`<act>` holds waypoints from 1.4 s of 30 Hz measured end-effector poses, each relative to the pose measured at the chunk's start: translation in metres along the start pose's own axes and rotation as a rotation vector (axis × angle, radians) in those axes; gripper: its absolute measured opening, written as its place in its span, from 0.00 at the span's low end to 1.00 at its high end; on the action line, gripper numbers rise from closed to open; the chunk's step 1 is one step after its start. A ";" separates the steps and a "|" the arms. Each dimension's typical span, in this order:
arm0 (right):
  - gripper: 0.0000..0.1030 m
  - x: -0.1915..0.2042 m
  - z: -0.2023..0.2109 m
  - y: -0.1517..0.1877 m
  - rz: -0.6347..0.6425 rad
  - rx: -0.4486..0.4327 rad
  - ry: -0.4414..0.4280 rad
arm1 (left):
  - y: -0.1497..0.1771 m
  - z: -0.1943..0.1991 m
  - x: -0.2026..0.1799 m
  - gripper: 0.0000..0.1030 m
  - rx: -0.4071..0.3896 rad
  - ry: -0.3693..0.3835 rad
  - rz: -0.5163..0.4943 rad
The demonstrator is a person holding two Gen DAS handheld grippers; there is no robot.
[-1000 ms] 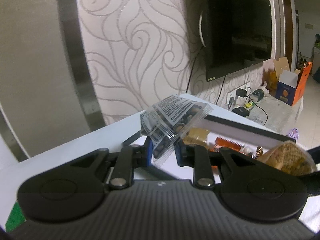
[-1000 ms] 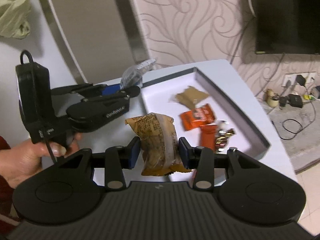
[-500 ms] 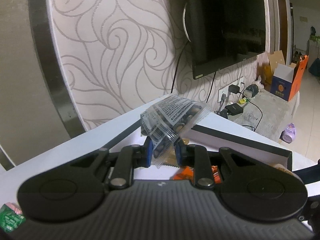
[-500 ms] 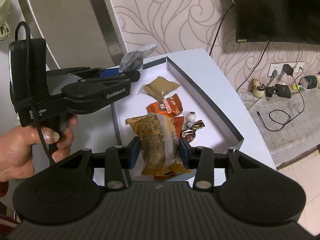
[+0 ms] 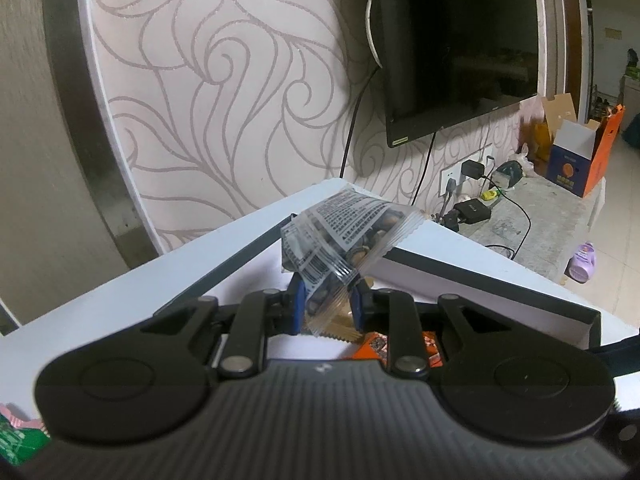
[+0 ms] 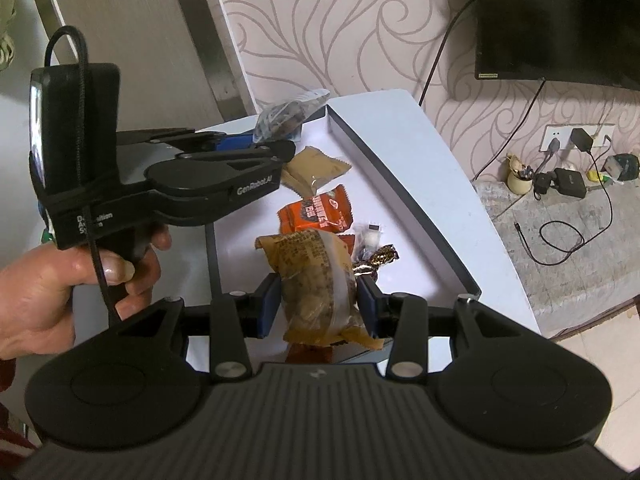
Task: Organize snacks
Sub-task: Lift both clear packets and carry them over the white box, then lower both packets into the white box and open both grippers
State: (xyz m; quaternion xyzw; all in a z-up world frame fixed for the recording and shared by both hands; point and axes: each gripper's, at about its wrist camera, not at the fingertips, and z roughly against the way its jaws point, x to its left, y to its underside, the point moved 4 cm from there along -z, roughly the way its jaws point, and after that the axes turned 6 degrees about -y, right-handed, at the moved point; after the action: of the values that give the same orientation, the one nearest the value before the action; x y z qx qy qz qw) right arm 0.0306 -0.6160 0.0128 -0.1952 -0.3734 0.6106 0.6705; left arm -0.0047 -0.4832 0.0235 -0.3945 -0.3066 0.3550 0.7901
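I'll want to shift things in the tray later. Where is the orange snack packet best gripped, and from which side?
The orange snack packet lies flat in the tray, crimped ends pointing left and right. Probably come from above and pinch across its narrow middle, since the tan packet and foil candy crowd its ends.

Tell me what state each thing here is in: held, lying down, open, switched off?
Left gripper: shut on the clear packet.
Clear packet: held up over the tray.
Right gripper: shut on the brown packet.
Brown packet: held above the tray.
Tray: open, with snacks in it.
Orange packet: lying in the tray.
Tan packet: lying in the tray.
Television: screen dark.
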 end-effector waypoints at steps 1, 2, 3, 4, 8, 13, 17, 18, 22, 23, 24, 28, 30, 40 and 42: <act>0.46 0.000 0.000 -0.001 0.006 0.000 -0.001 | 0.000 0.000 0.000 0.26 0.000 -0.002 0.002; 0.46 0.001 0.000 -0.002 0.011 -0.002 -0.005 | 0.000 0.000 0.000 0.26 -0.001 -0.004 0.004; 0.46 0.002 0.000 -0.003 0.017 -0.003 -0.009 | 0.000 0.000 0.000 0.26 -0.002 -0.007 0.005; 0.46 0.003 0.000 -0.004 0.025 -0.004 -0.009 | 0.000 -0.001 0.000 0.26 -0.001 -0.010 0.005; 0.46 0.004 -0.004 -0.006 0.052 0.008 0.003 | 0.000 -0.004 0.000 0.26 0.003 -0.017 0.007; 0.46 0.001 -0.007 -0.005 0.044 0.015 0.005 | 0.001 -0.007 0.000 0.26 0.017 -0.023 0.004; 0.59 -0.003 -0.003 -0.008 -0.006 -0.027 0.000 | 0.001 -0.007 -0.001 0.26 0.020 -0.023 0.002; 0.64 -0.004 -0.001 -0.009 -0.014 -0.046 -0.002 | 0.001 -0.007 -0.001 0.26 0.021 -0.022 0.003; 0.87 -0.008 0.008 -0.012 -0.100 -0.118 -0.038 | 0.000 -0.008 0.000 0.27 0.021 -0.020 0.004; 0.88 -0.008 0.008 -0.012 -0.104 -0.121 -0.037 | 0.000 -0.008 0.000 0.27 0.021 -0.020 0.004; 0.88 -0.007 0.008 -0.012 -0.092 -0.121 -0.031 | 0.000 -0.008 0.000 0.27 0.021 -0.018 0.003; 0.96 -0.007 0.005 -0.011 -0.103 -0.104 -0.025 | 0.000 -0.008 0.000 0.28 0.024 -0.016 0.003; 0.97 -0.006 0.003 -0.011 -0.097 -0.091 -0.013 | 0.000 -0.009 0.000 0.29 0.028 -0.016 0.002; 0.98 -0.002 0.007 -0.005 -0.106 -0.068 -0.011 | 0.002 0.001 -0.001 0.52 0.003 -0.004 0.013; 0.98 -0.002 0.007 -0.005 -0.113 -0.063 -0.010 | 0.000 0.006 -0.002 0.65 -0.018 -0.005 0.010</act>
State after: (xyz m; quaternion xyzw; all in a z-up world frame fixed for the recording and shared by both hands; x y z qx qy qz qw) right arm 0.0287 -0.6204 0.0199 -0.1916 -0.4064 0.5606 0.6956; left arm -0.0110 -0.4825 0.0260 -0.4022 -0.3097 0.3574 0.7840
